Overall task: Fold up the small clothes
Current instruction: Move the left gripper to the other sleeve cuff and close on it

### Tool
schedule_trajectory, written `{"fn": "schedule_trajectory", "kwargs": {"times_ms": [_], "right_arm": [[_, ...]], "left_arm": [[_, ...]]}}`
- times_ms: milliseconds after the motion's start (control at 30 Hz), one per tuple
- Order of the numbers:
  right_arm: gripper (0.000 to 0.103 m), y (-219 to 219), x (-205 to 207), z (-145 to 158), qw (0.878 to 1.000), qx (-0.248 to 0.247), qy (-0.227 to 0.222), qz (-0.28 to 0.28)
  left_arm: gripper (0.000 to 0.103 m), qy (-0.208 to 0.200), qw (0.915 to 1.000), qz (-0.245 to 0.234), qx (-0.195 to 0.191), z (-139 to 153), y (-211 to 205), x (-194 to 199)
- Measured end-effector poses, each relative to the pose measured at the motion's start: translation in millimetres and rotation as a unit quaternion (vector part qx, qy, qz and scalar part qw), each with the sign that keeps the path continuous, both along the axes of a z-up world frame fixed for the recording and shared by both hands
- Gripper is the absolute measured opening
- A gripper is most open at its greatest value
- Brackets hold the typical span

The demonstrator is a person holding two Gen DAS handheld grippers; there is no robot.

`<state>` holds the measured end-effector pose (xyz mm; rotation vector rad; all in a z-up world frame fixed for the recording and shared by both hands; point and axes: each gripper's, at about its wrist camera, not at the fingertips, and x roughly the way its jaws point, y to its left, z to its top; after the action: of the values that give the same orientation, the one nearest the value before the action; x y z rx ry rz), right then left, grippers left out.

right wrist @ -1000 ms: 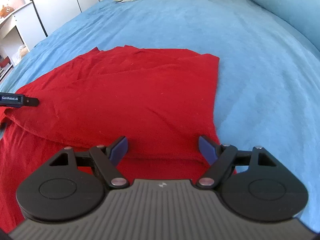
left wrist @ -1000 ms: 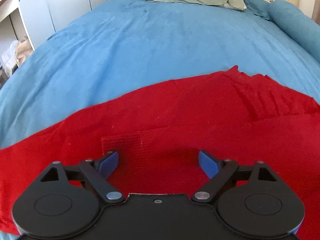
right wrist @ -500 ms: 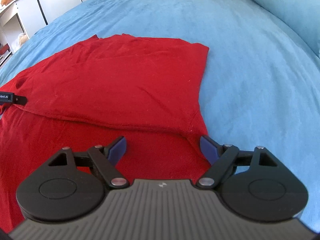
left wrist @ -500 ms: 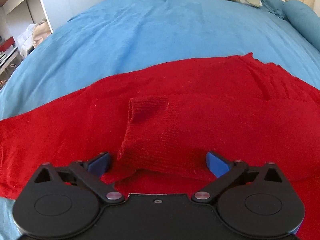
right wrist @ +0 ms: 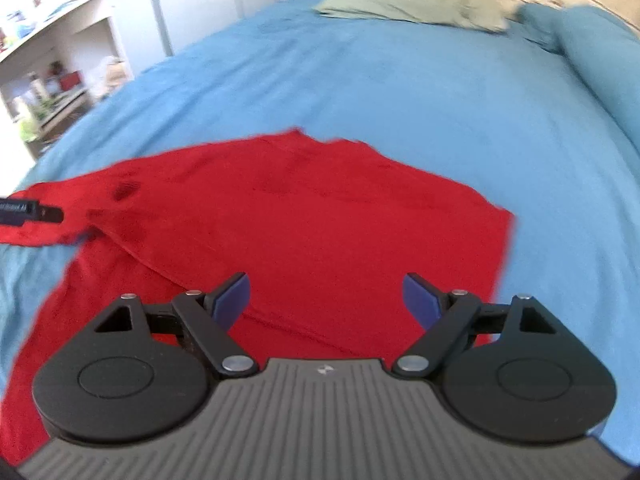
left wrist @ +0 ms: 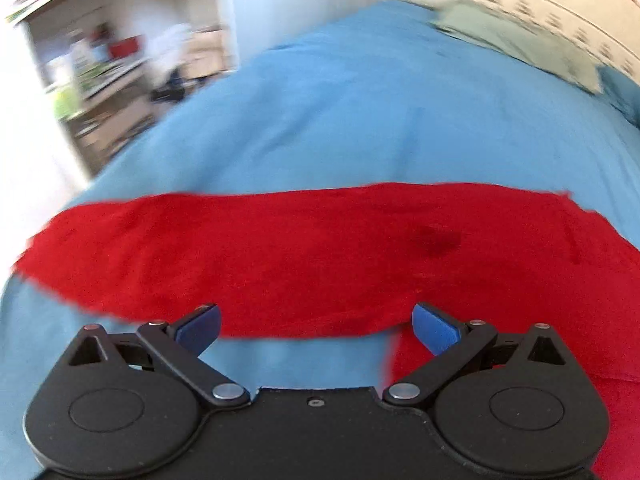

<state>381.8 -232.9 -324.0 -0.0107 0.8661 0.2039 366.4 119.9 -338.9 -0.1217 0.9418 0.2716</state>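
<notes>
While left wrist view shows red garment [left wrist: 320, 256] as long flat band across blue bedspread [left wrist: 360, 120], right wrist view alone shows whole folded body [right wrist: 304, 232], far edge peaked, plus left gripper's tip [right wrist: 30, 211] at sleeve end. Left gripper [left wrist: 316, 326]: jaws spread, empty, over garment's near edge. Right gripper [right wrist: 326, 296]: jaws spread, empty, above garment. Green pillow [right wrist: 408, 4] at headboard. Both views motion-blurred.

blur: shelves [left wrist: 104, 76] smeared | cut off: red garment [right wrist: 280, 232] lower-left | left tongs [right wrist: 30, 213] mostly off-frame
</notes>
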Motion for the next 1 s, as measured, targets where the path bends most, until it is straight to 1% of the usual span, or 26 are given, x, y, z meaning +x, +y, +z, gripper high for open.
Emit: {"fn": "schedule_trajectory", "kwargs": {"times_ms": [100,200,300,333,400,467,533,600,667,700,733,767,800,833,933,1000], "right_arm": [[0.099,35,17,4,0.999,0.0,-0.003,0.037],[0.099,73,30,4,0.998,0.001,-0.005,0.069],[0.099,111,37,-2,0.995,0.005,0.003,0.095],[0.099,121,38,-5,0.995,0.006,0.006,0.101],[0.099,144,39,-11,0.993,0.009,0.012,0.115],[0.099,163,42,-19,0.992,0.014,0.019,0.124],[0.099,180,42,-26,0.991,0.019,0.024,0.13],[0.099,195,43,-32,0.991,0.023,0.027,0.13],[0.099,205,45,-38,0.991,0.027,0.03,0.13],[0.099,210,46,-41,0.99,0.028,0.032,0.131],[0.099,213,47,-44,0.99,0.029,0.034,0.132],[0.099,216,48,-46,0.99,0.03,0.035,0.133],[0.099,220,49,-48,0.99,0.03,0.036,0.134],[0.099,222,50,-49,0.99,0.029,0.037,0.136],[0.099,228,55,-52,0.989,0.027,0.033,0.141],[0.099,231,57,-53,0.989,0.028,0.028,0.14]], "left_arm": [[0.103,0.003,0.9983,0.057,-0.015,0,42,-22],[0.103,-0.004,0.9917,0.122,-0.04,-5,90,-42],[0.103,-0.025,0.9792,0.19,-0.068,-9,139,-53],[0.103,-0.037,0.9736,0.212,-0.078,-10,156,-56],[0.103,-0.058,0.9641,0.242,-0.093,-12,183,-58],[0.102,-0.076,0.9558,0.265,-0.104,-15,206,-54],[0.102,-0.091,0.9498,0.277,-0.113,-18,227,-49],[0.1,-0.1,0.9421,0.296,-0.122,-25,245,-45],[0.095,-0.112,0.9302,0.322,-0.136,-34,259,-46],[0.095,-0.121,0.9245,0.331,-0.144,-39,263,-48],[0.095,-0.132,0.9205,0.336,-0.149,-40,266,-49],[0.094,-0.141,0.9181,0.339,-0.149,-40,268,-49],[0.092,-0.144,0.918,0.34,-0.145,-38,266,-49],[0.09,-0.144,0.9194,0.338,-0.139,-38,267,-46],[0.079,-0.145,0.9238,0.331,-0.128,-36,271,-40],[0.063,-0.144,0.923,0.333,-0.128,-37,275,-39]]}}
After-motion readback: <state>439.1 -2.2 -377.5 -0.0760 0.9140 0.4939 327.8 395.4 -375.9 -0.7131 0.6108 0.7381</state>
